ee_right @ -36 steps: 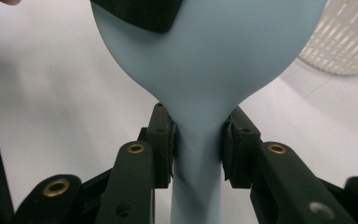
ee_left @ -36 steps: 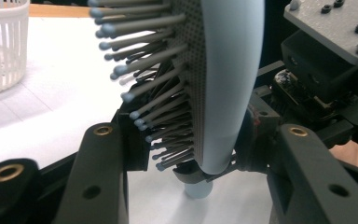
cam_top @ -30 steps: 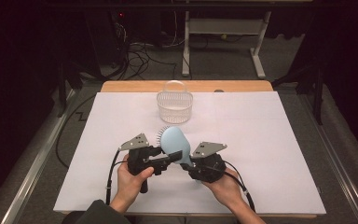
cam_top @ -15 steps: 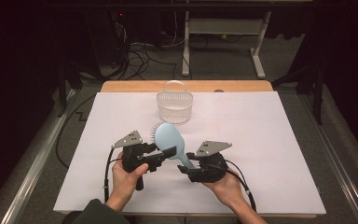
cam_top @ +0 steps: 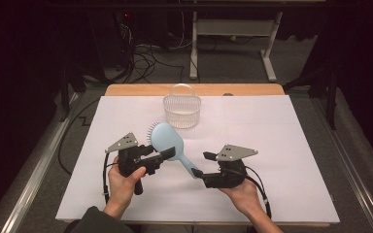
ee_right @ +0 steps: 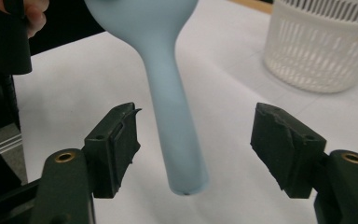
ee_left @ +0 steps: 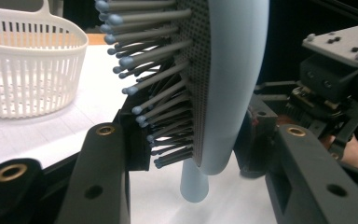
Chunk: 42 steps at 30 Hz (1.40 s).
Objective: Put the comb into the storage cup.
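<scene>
One white slatted basket point(cam_top: 181, 111) is standing at 12 o'clock on the bench point(cam_top: 291, 145), nothing showing inside it. One pale blue hairbrush point(cam_top: 171, 144) is hanging above the paper at bench centre. The left gripper point(cam_top: 162, 156) is clamping its jaws on the brush head, bristles and back; the left gripper view is showing the grey ball-tipped bristles point(ee_left: 156, 88). The right gripper point(cam_top: 200, 165), at 5 o'clock of the brush, has just been opening; its jaws are standing clear either side of the handle point(ee_right: 177, 126). Two grippers, two hands.
</scene>
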Available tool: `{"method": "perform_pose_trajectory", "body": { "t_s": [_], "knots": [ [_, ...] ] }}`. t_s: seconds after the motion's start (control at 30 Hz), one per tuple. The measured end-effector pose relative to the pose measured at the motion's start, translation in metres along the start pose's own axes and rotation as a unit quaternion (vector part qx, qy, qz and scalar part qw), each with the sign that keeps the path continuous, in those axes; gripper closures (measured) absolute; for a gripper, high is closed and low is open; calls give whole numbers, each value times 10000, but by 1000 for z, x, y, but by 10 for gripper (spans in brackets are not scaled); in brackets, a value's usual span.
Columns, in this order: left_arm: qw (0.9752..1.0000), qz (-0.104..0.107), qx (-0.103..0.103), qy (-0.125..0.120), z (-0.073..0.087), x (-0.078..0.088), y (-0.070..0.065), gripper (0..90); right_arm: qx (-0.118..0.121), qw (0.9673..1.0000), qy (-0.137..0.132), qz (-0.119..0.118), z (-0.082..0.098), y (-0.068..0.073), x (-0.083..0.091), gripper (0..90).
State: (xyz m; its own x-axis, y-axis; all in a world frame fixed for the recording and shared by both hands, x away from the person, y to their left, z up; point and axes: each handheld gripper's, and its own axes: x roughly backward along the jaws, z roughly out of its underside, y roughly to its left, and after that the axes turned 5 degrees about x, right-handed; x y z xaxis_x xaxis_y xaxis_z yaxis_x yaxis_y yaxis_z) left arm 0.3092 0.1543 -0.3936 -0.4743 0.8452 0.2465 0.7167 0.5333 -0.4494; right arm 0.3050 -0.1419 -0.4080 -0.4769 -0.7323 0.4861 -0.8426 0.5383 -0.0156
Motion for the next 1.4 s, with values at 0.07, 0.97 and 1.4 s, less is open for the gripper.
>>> {"method": "perform_pose_trajectory", "body": {
  "t_s": [0.07,0.97,1.4],
  "knots": [
    [10000,-39,-32,-15,-1,2,0,558,-19,10000,-60,68,1,-3,8,318],
    [9977,-651,-180,65,-38,19,18,556,-789,9902,-552,1009,83,-58,109,263],
    [9959,-877,-194,46,-50,18,25,555,-1039,9819,-714,1414,117,-62,123,260]
  ]
}}
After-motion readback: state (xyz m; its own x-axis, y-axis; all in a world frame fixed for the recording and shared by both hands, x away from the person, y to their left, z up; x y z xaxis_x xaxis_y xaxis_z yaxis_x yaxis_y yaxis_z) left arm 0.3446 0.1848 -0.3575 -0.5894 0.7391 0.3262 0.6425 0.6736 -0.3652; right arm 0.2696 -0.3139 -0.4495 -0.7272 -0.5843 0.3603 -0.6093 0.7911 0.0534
